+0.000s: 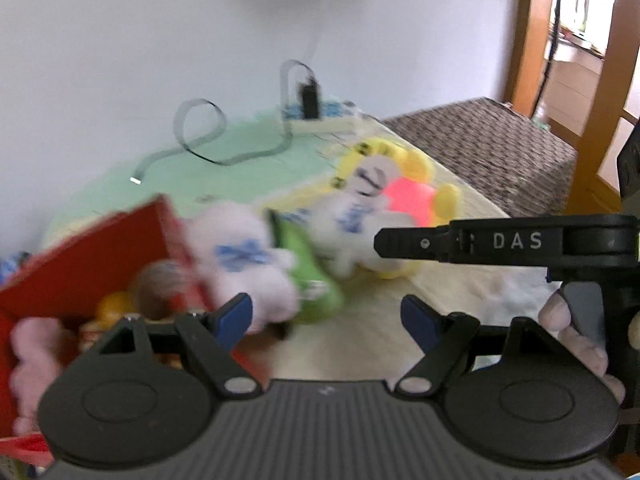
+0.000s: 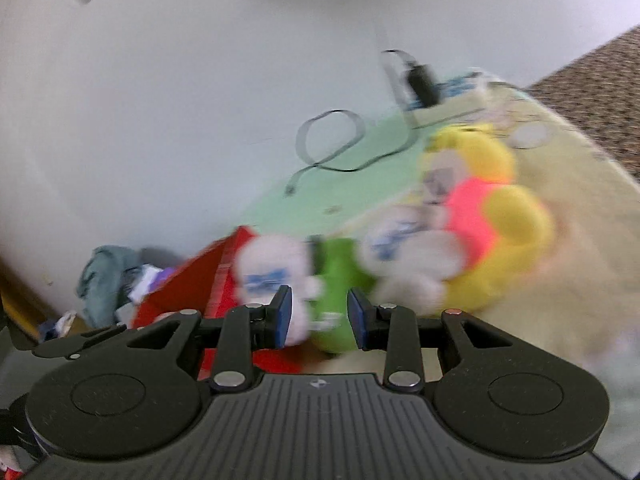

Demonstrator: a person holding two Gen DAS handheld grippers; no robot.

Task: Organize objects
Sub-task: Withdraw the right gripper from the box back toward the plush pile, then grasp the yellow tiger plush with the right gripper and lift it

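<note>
A red box (image 1: 88, 264) with small toys inside sits at the left on the bed; it also shows in the right wrist view (image 2: 188, 284). A green packet (image 1: 312, 276) lies between two white plush toys (image 1: 244, 264) marked with blue. A yellow and pink plush (image 1: 412, 196) lies behind them. My left gripper (image 1: 326, 318) is open, wide, just before the packet and the box's near edge. My right gripper (image 2: 319, 318) is open with the green packet (image 2: 338, 292) between its pads, touching unclear. The right tool's arm (image 1: 500, 242) crosses the left view. Both views are blurred.
A grey ribbon cable (image 1: 208, 136) loops on the green mat (image 1: 224, 176) near the wall, beside a small board with a black part (image 1: 310, 100). A woven wicker basket (image 1: 492, 148) stands at the right. Crumpled clothes (image 2: 108, 280) lie left of the box.
</note>
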